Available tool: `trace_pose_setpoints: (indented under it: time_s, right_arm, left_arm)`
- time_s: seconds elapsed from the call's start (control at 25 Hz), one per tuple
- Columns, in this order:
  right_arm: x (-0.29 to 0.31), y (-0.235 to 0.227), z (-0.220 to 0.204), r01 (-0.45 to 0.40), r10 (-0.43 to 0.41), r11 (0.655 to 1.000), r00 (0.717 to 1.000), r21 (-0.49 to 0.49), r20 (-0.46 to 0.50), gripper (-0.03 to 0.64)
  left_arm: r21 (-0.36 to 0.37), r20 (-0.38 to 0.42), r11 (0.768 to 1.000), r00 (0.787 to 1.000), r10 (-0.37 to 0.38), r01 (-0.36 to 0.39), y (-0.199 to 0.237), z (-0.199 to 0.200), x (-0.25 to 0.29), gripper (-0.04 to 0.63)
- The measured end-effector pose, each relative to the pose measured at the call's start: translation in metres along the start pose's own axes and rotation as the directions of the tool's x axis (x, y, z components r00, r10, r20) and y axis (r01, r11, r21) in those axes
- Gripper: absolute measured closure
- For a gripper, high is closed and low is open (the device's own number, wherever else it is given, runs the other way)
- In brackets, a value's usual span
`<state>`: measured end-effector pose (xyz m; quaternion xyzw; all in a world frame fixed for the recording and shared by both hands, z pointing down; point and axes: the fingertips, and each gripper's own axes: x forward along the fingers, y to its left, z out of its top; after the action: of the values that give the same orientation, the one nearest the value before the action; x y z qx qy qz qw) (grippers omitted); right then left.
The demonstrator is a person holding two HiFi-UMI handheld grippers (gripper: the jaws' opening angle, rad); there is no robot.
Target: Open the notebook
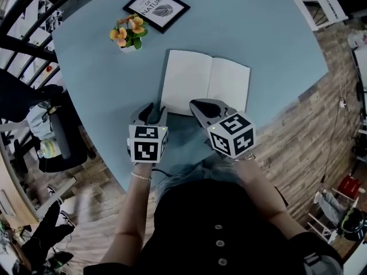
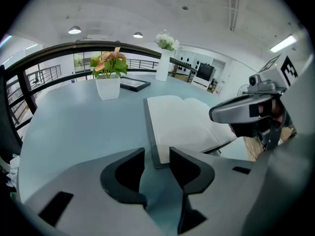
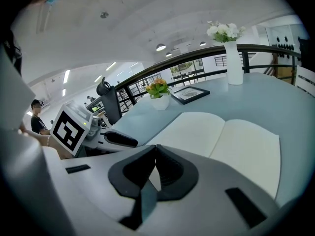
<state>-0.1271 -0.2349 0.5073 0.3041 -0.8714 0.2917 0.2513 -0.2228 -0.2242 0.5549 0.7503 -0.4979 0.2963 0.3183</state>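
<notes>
Now, notebook [image 1: 206, 85]: I see it lying open and flat, blank white pages up, its near edge just in front of both grippers.
Table [image 1: 258, 33]: pale blue and rounded; it carries the notebook on the half nearer to me.
Left gripper [image 2: 157, 154]: I read its jaws as standing apart and pinching nothing. Through the gap I look at the notebook's near left corner and bare tabletop, and neither pad presses on the cover.
Right gripper [image 3: 154, 149]: its jaws are pressed together at the tips, over the notebook's near edge. I make out nothing caught between them, and I cannot tell whether the tips touch the paper.
Potted flowers [image 1: 129, 33]: orange blooms in a small white pot, standing upright beyond the notebook's far left corner, apart from it.
Framed print [image 1: 156, 8]: flat on the table, farther out than the flowers.
White vase [image 3: 234, 53]: tall, holding white flowers, at the far side.
</notes>
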Motion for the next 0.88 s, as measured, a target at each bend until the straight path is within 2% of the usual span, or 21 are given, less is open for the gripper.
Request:
trace_pose_setpoints:
  time_s: [0.08,0.36,0.72,0.88]
  right_arm:
    - [-0.004,-0.003,0.0,0.009,-0.009,1.0,1.0,0.005,0.01,0.609]
    - [-0.019,-0.012,0.006,0.012,-0.013,1.0,0.999,0.007,0.047,0.609]
    - [-0.05,-0.026,0.022,0.016,-0.015,1.0,0.994,-0.015,0.109,0.609]
    - [-0.066,-0.032,0.031,0.011,-0.007,1.0,0.99,-0.024,0.141,0.609]
  left_arm:
    - [0.004,0.004,1.0,1.0,0.006,-0.006,-0.001,0.001,-0.002,0.419]
    - [-0.008,0.061,1.0,0.998,0.025,-0.025,-0.009,0.018,-0.012,0.416]
    - [-0.007,0.129,1.0,0.991,0.022,-0.021,-0.039,0.046,-0.025,0.431]
    - [0.008,0.164,1.0,0.986,-0.003,0.001,-0.056,0.061,-0.033,0.454]
